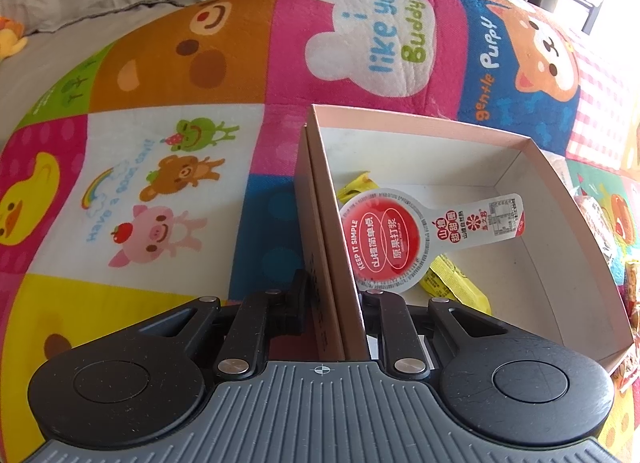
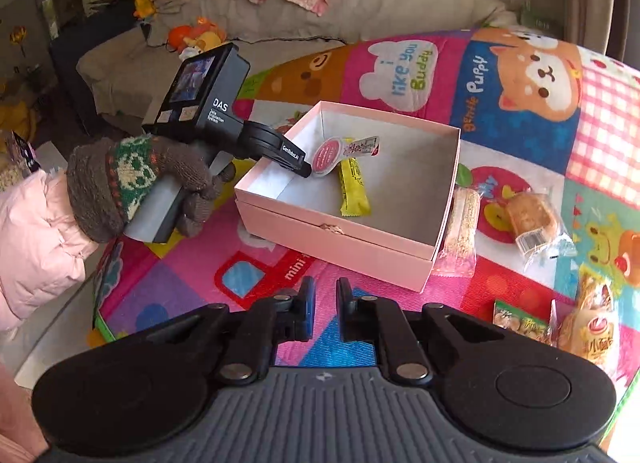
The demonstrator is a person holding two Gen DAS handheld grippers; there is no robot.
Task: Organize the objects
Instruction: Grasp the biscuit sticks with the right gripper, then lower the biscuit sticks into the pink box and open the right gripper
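Left gripper (image 1: pixel 334 303) clamping open pink box (image 1: pixel 320 199) wall

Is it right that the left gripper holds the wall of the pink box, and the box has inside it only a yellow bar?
Not only that. The left gripper does clamp the pink box wall, but the right wrist view shows a red-lidded cup inside too, beside the yellow bar.

My left hand (image 2: pixel 160 179) wears a brown knitted glove with a green-and-cream patterned band, and above it is the puffy pale pink sleeve (image 2: pixel 36 231) of my jacket. The left tool (image 2: pixel 298 167) is black, with a boxy body marked "DAS" in white, a small lit screen on its back and white lettering along one finger. The right tool (image 2: pixel 323 303) has matte black fingers on linkage bars with silver rivets, two round black discs and a ribbed grey plate.
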